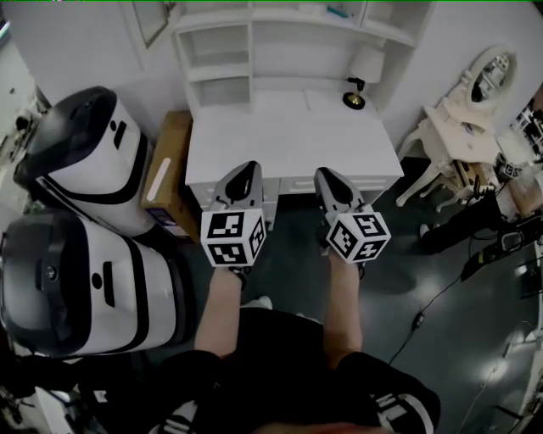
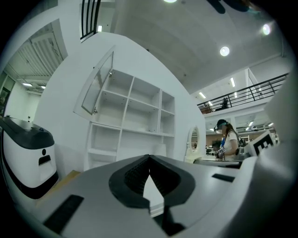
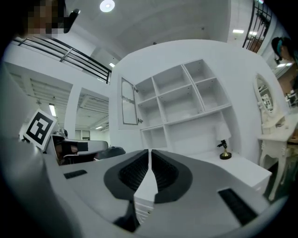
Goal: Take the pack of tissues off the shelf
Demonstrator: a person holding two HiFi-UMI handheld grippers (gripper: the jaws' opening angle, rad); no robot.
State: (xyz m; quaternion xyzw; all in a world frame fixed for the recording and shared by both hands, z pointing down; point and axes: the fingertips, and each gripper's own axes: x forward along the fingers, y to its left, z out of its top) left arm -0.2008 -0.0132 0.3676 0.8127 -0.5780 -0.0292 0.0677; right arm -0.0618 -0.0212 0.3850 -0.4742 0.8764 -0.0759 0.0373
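Both tongs were held out low in front of the white bench (image 1: 288, 140), side by side and well apart from the shelf unit (image 1: 222, 52) that stood on the back of it. The left tongs (image 1: 247, 169) were clenched: in the left gripper view the two ribbed pads (image 2: 136, 174) met at the tips and nothing was between them. The right tongs (image 1: 326, 173) were clenched in the same way, the jaws pressed together and empty in the right gripper view.

On the top shelf, to the right of the middle, lay a small bluish thing that seemed to be the pack of tissues (image 1: 338, 12); it was too small to be sure. No tongs touched it.

A small lamp (image 1: 360, 78) with a white shade stood on the right back corner of the bench. Left of the bench a cardboard box (image 1: 170, 174) leaned, and beside it were two white and black machines (image 1: 85, 161). At the far right stood a dressing table with an oval mirror (image 1: 494, 75).
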